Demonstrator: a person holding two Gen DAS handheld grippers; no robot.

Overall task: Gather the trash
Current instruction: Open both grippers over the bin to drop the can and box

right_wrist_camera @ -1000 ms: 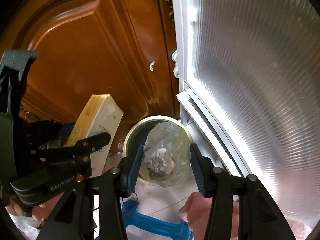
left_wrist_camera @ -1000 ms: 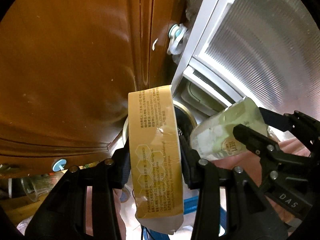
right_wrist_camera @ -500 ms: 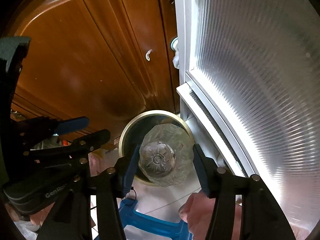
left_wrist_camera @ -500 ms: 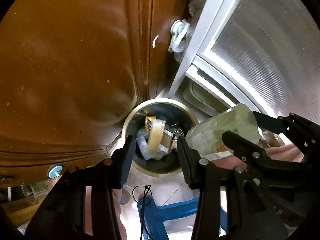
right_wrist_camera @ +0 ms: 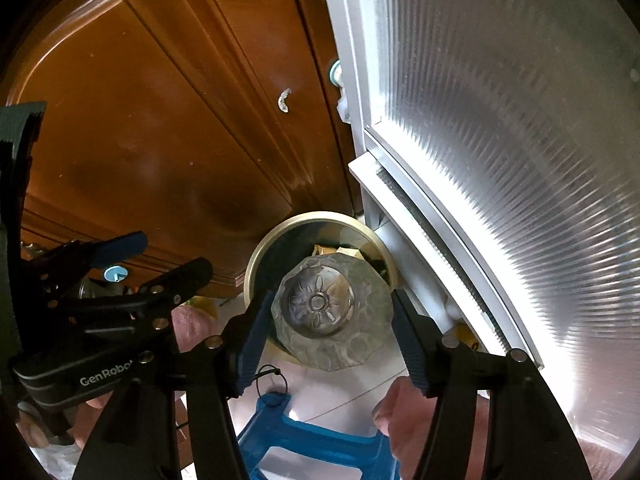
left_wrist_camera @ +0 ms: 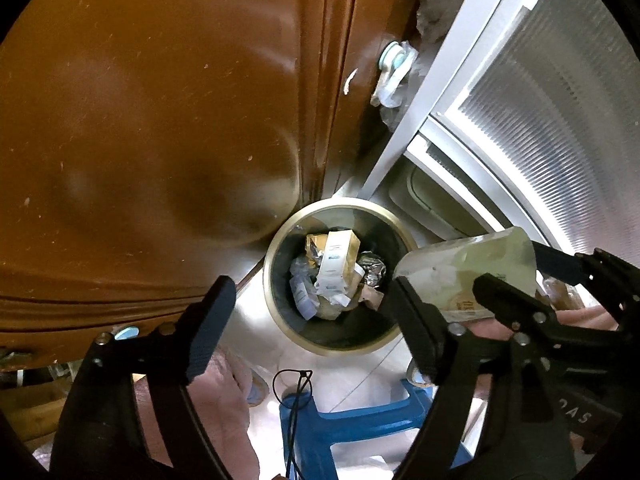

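A round bin with a gold rim (left_wrist_camera: 276, 248) stands on the floor by a wooden door; it also shows in the right wrist view (right_wrist_camera: 260, 252). Inside lie a yellow carton (left_wrist_camera: 338, 262), foil and paper scraps. My left gripper (left_wrist_camera: 312, 312) is open and empty above the bin. My right gripper (right_wrist_camera: 330, 318) is shut on a clear plastic bottle (right_wrist_camera: 332, 312), held bottom-forward over the bin; the bottle shows in the left wrist view (left_wrist_camera: 468, 268) at the bin's right edge.
A brown wooden door (left_wrist_camera: 160, 120) is left of the bin. A white frame with ribbed glass (left_wrist_camera: 540, 100) is on the right. A blue plastic stool (left_wrist_camera: 352, 436) stands on the pale floor below the grippers.
My left gripper let go of the yellow carton, which fell into the bin, and its jaws opened wide. The right gripper moved the bottle closer over the bin.
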